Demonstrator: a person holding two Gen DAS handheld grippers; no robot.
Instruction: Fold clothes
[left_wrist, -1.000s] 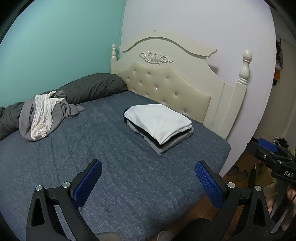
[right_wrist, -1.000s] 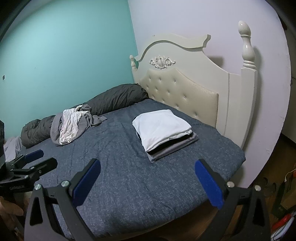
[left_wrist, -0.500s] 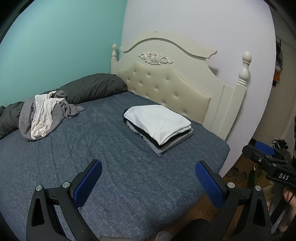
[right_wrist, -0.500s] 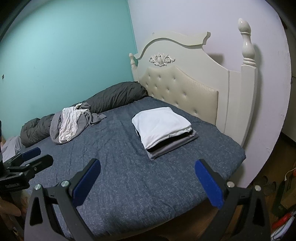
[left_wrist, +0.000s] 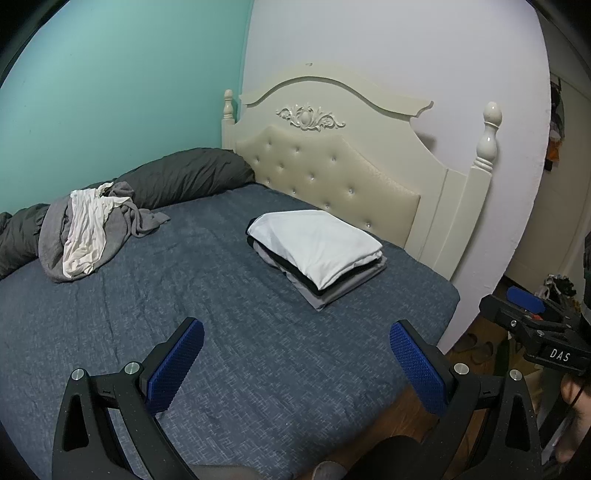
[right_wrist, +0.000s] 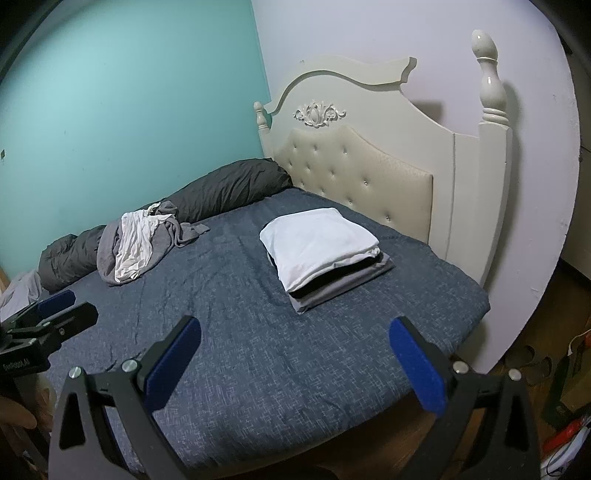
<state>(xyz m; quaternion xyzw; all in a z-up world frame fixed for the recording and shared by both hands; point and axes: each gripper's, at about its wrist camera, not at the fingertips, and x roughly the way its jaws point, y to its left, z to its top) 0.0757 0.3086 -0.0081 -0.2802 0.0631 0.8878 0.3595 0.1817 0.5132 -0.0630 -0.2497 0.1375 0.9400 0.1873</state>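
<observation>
Between the wide-spread blue pads of the left gripper and of the right gripper, nothing is being held. Beyond them, crumpled grey and white clothes are lying by the dark duvet, well apart from the folded stack. Being judged light, limp and easily bunched, they are best pinched at an edge or corner.

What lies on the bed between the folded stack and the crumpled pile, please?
Only bare blue bedspread separates the folded stack from the crumpled pile; both wrist views show it.

both hand-held grippers gape wide, empty.
</observation>
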